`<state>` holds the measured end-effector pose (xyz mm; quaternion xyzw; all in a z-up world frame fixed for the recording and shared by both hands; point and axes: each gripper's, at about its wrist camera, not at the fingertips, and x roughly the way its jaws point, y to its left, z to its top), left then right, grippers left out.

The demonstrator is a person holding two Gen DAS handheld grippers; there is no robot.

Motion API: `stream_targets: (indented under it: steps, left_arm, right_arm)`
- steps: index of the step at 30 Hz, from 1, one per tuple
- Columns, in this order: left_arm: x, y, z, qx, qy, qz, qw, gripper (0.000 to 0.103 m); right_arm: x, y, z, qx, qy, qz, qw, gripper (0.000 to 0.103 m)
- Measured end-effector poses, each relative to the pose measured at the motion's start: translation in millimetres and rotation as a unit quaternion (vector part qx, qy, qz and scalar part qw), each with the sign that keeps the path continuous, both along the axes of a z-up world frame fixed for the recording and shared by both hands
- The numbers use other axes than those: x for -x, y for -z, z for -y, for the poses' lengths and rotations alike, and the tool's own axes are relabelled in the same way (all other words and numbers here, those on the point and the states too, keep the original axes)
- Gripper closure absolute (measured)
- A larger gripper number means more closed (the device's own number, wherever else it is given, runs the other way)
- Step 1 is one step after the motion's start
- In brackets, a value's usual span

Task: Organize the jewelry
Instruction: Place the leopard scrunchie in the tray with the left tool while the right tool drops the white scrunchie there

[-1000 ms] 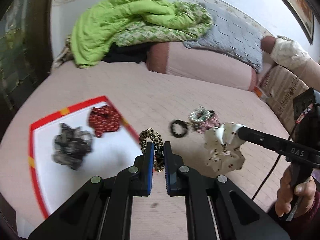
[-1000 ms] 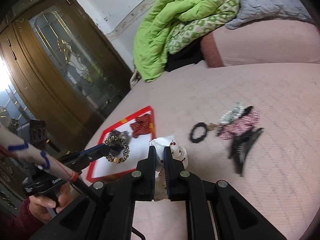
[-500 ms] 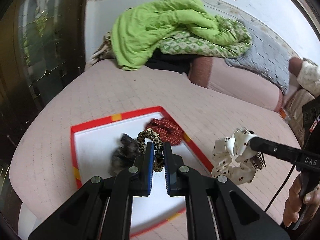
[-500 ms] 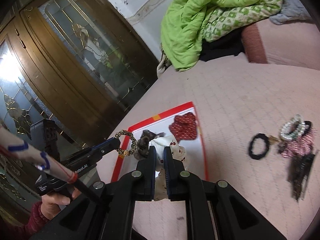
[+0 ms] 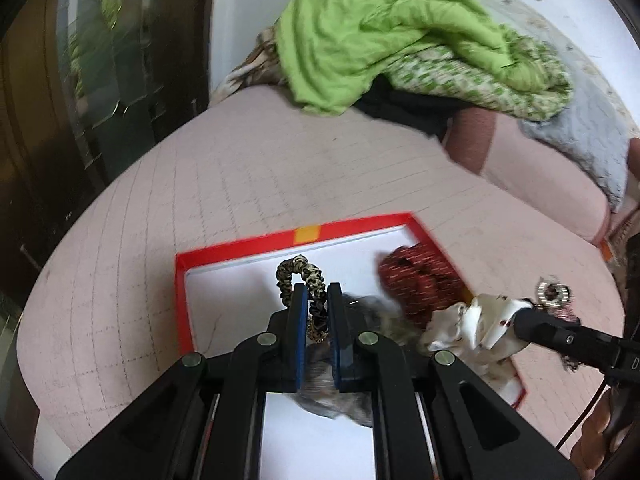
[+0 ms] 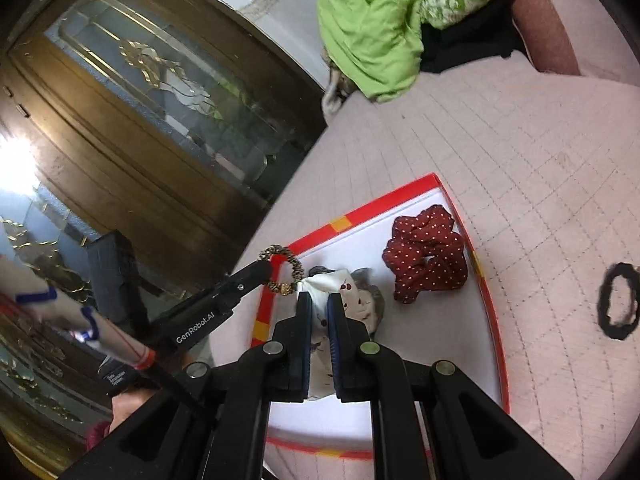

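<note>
My left gripper (image 5: 317,292) is shut on a leopard-print scrunchie (image 5: 301,276) and holds it above the white tray with the red rim (image 5: 248,242). My right gripper (image 6: 319,300) is shut on a white cherry-print scrunchie (image 6: 334,284), also over the tray (image 6: 486,292). In the tray lie a red dotted scrunchie (image 6: 426,258) and a grey scrunchie (image 6: 370,290). The left gripper and its scrunchie (image 6: 282,268) show in the right wrist view; the white scrunchie (image 5: 476,328) shows in the left wrist view.
The tray lies on a pink quilted bed (image 5: 280,168). A black hair tie (image 6: 618,306) lies on the bed to the right of the tray. A green blanket (image 5: 384,36) and pillows are piled at the back. A wooden glass door (image 6: 120,120) stands left.
Both grippers have moved left with their scrunchies, from over the bare bed to over the tray. The loose hair ties have slid out to the right of the views.
</note>
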<state>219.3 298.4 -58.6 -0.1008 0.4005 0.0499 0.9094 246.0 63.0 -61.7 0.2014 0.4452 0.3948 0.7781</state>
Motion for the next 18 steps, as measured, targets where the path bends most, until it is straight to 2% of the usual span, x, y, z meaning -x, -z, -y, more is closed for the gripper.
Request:
stream_targets:
  steps: [3,7,11,13,14,15,16,18]
  left_arm:
    - [-2,13,-8,0.006,-0.01,-0.014,0.9998,0.094]
    - [-2,21,-10,-0.001,-0.017,-0.025,0.9995,0.094]
    - [-1,23,-10,0.0,-0.019,-0.027,0.9995,0.091]
    - [1,21,-9,-0.003,-0.019,-0.025,0.9995,0.077]
    - [2,19,-8,-0.006,-0.02,-0.021,0.9995,0.062]
    - [4,16,-7,-0.01,-0.023,-0.016,0.9996,0.056]
    - [6,14,-6,-0.012,-0.024,-0.01,0.9996,0.056]
    - [8,10,-5,-0.011,-0.024,-0.009,0.9996,0.056]
  right_arm:
    - [-7,7,-6,0.053,0.017,0.013,0.998,0.092]
    - [-13,17,-4,0.094,0.024,0.012,0.995,0.092]
    - [-14,21,1,0.11,0.026,0.012,0.994,0.089]
    - [-13,21,3,0.115,0.026,0.016,0.993,0.079]
    - [-12,20,4,0.118,0.028,0.018,0.992,0.074]
    - [-11,19,4,0.118,0.03,0.022,0.992,0.067]
    - [-11,18,5,0.117,0.031,0.025,0.992,0.062]
    - [-9,14,6,0.12,0.035,0.032,0.992,0.058]
